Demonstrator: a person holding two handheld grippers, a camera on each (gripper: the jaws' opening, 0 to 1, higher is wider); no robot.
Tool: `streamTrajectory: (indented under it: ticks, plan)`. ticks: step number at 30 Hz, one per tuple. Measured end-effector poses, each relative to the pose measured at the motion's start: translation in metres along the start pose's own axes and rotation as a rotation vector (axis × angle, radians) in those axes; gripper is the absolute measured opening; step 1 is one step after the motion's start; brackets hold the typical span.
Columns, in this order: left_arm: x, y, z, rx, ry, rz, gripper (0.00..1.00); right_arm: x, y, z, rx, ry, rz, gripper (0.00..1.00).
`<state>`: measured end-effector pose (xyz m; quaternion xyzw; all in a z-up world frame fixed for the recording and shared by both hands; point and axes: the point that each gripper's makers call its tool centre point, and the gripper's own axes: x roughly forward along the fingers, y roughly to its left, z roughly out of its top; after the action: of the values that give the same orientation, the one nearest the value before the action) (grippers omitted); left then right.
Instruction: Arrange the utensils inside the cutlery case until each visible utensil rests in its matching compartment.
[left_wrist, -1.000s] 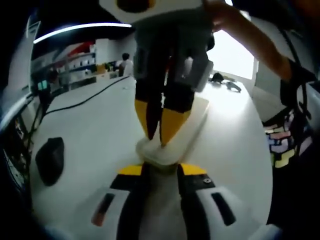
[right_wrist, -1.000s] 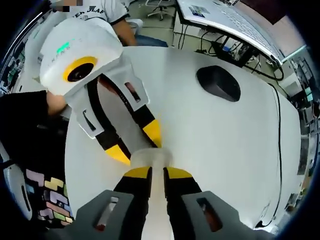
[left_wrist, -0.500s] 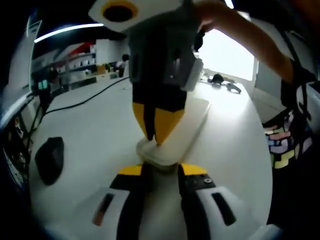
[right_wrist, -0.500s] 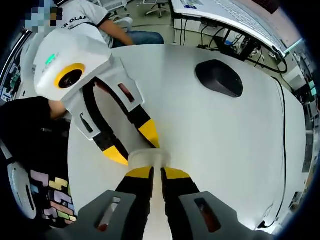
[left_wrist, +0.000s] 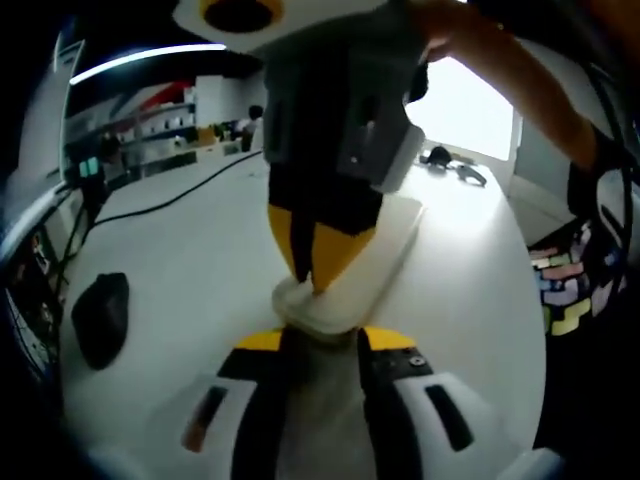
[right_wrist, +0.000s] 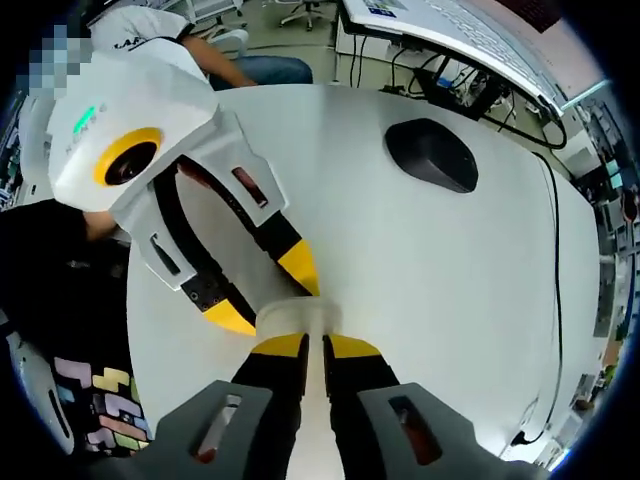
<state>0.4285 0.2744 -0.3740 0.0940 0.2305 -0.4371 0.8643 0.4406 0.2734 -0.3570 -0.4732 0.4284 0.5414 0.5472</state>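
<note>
Both my grippers grip the same end of the long white plastic cutlery case (left_wrist: 355, 270) on the round white table (left_wrist: 190, 250).

In the left gripper view my left gripper (left_wrist: 322, 342) has its yellow-tipped jaws clamped on the near rounded end of the case, which runs away across the table toward the bright window. My right gripper (left_wrist: 312, 262) comes down from above with its jaws nearly together, pinching the same end. In the right gripper view the right gripper (right_wrist: 309, 345) bites the case (right_wrist: 296, 318) with almost no gap, and the left gripper (right_wrist: 270, 300) holds it from the far side. A black oval computer mouse (right_wrist: 432, 155) lies well apart. I cannot see any utensils.
</note>
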Motion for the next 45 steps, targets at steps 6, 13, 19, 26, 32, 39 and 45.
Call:
streamTrajectory:
  ticks: [6,13,19,26,32,39,45]
  plan:
    - [-0.002,0.002,0.001,-0.018,-0.014,-0.023,0.28,-0.001,-0.006,-0.002,0.095,-0.079,0.030,0.05]
    - [-0.022,0.014,0.003,0.055,-0.007,0.035,0.28,-0.005,-0.008,-0.025,0.029,-0.083,0.015,0.08]
    - [-0.028,0.006,0.014,0.097,-0.015,0.038,0.29,-0.030,-0.029,-0.062,-0.034,-0.129,-0.147,0.08]
    - [-0.023,0.001,0.038,0.178,-0.019,0.038,0.54,-0.059,-0.032,-0.105,-0.134,-0.168,-0.233,0.15]
    - [-0.005,-0.002,0.052,0.176,0.062,0.002,0.56,-0.058,-0.006,-0.126,-0.091,-0.231,-0.148,0.28]
    - [0.014,-0.022,0.031,0.322,0.310,-0.114,0.61,-0.046,0.001,-0.149,-0.034,-0.262,-0.113,0.42]
    - [0.024,-0.019,0.028,0.299,0.376,-0.138,0.68,-0.031,0.007,-0.160,0.016,-0.288,-0.072,0.50]
